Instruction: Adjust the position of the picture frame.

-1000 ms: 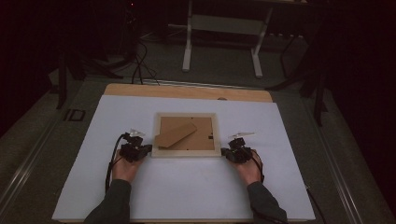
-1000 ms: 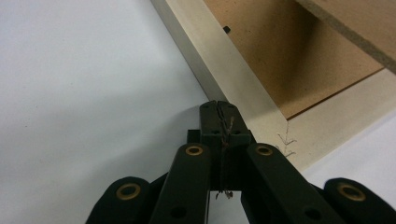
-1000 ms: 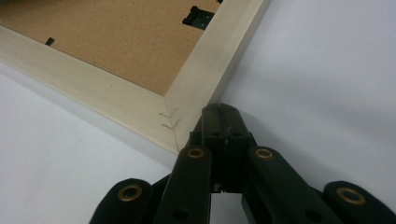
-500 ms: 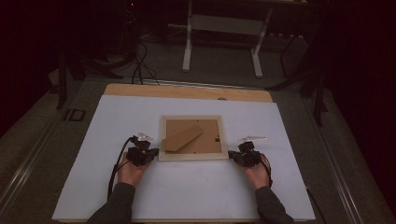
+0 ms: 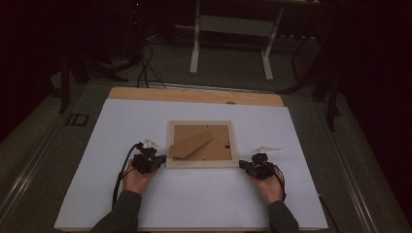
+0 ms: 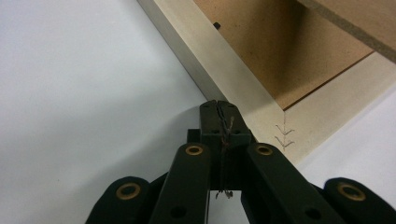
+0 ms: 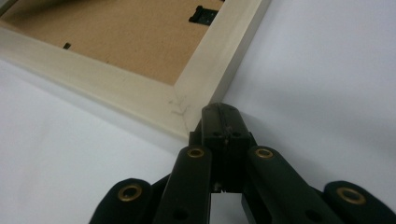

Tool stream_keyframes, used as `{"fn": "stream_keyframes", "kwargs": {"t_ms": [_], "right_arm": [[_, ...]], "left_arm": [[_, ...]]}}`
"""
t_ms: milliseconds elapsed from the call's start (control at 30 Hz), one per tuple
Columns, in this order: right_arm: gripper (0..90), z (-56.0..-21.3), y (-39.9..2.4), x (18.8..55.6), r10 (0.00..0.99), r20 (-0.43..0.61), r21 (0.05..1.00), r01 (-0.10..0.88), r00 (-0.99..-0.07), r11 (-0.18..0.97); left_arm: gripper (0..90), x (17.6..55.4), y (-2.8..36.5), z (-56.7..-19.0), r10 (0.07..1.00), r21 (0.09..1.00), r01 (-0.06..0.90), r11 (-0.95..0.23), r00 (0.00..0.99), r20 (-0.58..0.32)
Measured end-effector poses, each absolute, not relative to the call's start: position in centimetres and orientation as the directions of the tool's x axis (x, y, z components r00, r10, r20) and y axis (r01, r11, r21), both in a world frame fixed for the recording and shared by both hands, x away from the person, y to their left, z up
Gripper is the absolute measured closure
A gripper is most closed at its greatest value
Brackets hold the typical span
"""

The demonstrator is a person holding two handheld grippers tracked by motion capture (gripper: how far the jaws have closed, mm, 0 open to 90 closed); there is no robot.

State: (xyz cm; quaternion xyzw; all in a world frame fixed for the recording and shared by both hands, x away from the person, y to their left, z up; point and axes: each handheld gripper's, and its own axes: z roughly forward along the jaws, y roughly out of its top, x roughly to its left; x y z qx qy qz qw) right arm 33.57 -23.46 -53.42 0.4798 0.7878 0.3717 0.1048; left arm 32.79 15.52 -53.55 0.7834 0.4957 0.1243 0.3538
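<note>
Dark room all round, cables and a metal stand (image 5: 231,29) at the back, and a white-covered worktop (image 5: 194,204) lit up in the middle. Lying face-down near the centre is a pale wooden picture frame (image 5: 201,164) with a brown fibreboard back and its fold-out stand flap (image 5: 190,143) showing. The left gripper (image 5: 156,159) has its jaws pressed together, empty, tip right at the frame's near left corner; the right gripper (image 5: 247,166) is the same at the near right corner, touching or just beside it. Looks like they're squaring or nudging the frame into place, so next I'd guess a gentle even push from both sides. No brand, label or writing I can read, just V-shaped joint nails at the corners.
</note>
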Motion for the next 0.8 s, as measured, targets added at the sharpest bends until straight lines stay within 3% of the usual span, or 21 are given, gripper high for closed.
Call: {"fn": "stream_keyframes", "kwargs": {"t_ms": [800], "right_arm": [[90.0, -53.59, -23.15, 32.97, 0.843, 0.164, 0.706, 0.657, -0.513, 0.263]], "left_arm": [[90.0, 32.16, 16.17, -53.79, 0.843, 0.686, 0.685, -0.245, 0.5, -0.199]]}}
